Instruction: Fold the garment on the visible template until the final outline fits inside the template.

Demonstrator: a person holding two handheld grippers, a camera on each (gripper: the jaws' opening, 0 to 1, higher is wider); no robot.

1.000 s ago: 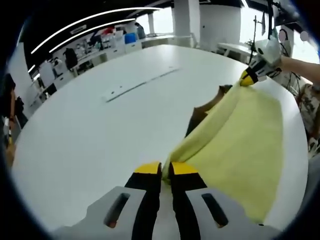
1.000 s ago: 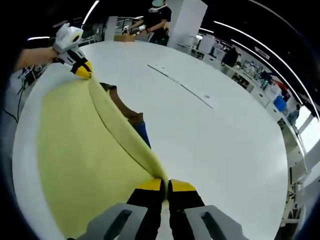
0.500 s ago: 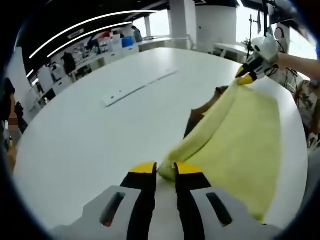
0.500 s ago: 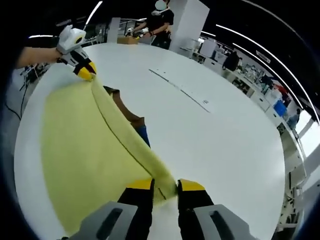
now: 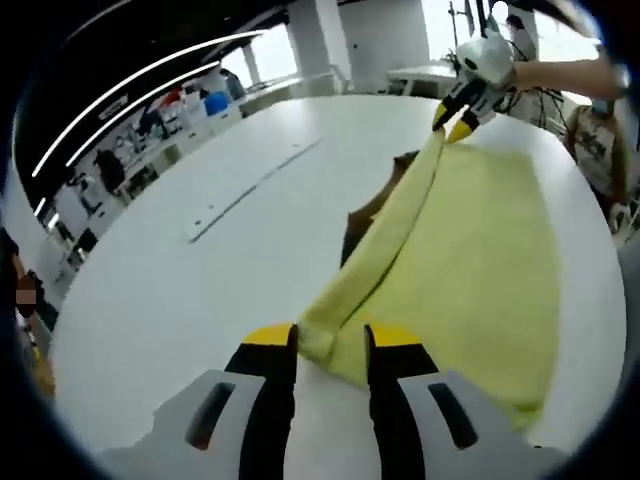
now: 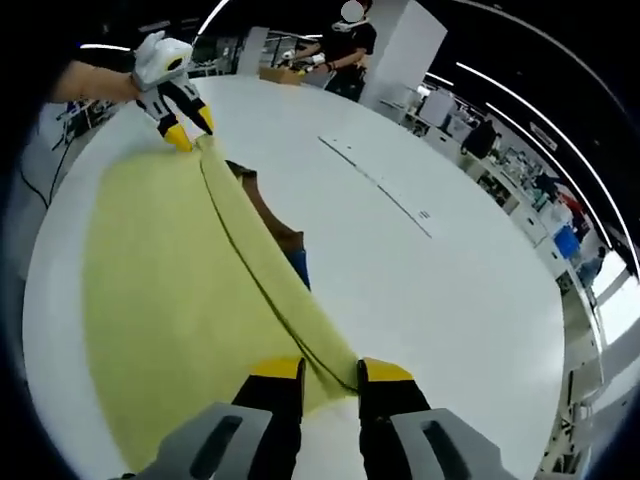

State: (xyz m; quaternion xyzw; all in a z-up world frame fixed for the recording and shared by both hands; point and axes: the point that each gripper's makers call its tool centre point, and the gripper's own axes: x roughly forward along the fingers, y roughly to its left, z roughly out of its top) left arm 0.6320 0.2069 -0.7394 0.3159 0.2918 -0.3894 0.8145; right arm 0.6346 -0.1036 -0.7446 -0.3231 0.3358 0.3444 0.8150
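A pale yellow garment lies folded on the white round table, its soft, towel-like edge rolled into a thick ridge. The left gripper stands open at the near corner, cloth lying loose between its yellow-tipped jaws. A brown-and-blue template peeks from beneath. The right gripper, jaws parted, straddles the opposite corner.
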